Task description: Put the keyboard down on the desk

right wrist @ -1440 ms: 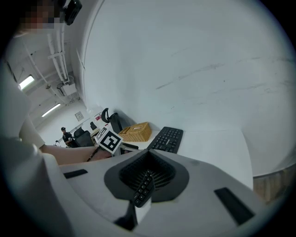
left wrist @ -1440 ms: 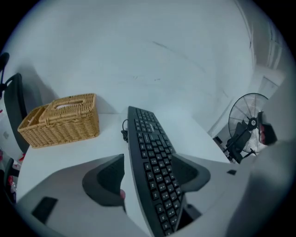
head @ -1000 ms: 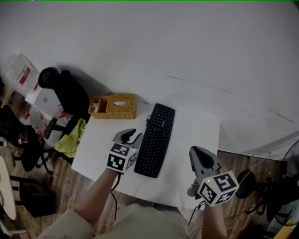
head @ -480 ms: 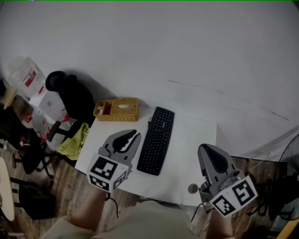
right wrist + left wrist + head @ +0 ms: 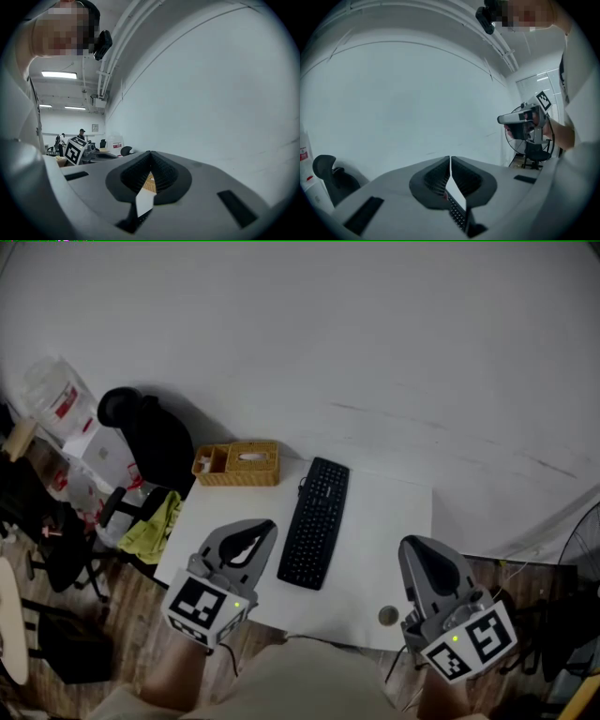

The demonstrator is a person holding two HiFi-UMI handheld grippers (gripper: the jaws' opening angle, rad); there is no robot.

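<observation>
A black keyboard (image 5: 316,522) lies flat on the white desk (image 5: 384,512), running near to far, its far end close to a wicker basket (image 5: 239,463) at the far left corner. The left gripper (image 5: 255,532) and right gripper (image 5: 419,554) hover over the near edge, neither touching the keyboard, each with jaws pressed together on nothing. Red print on a bag (image 5: 58,395) at far left is too small to read.

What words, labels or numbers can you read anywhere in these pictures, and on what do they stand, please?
Nothing can be read for certain.
Keyboard: key legends too small to read.
White bag: red print, blurred.
Wall sign: too small to read.
Left cube and right cube: black-and-white square patterns, no letters.
</observation>
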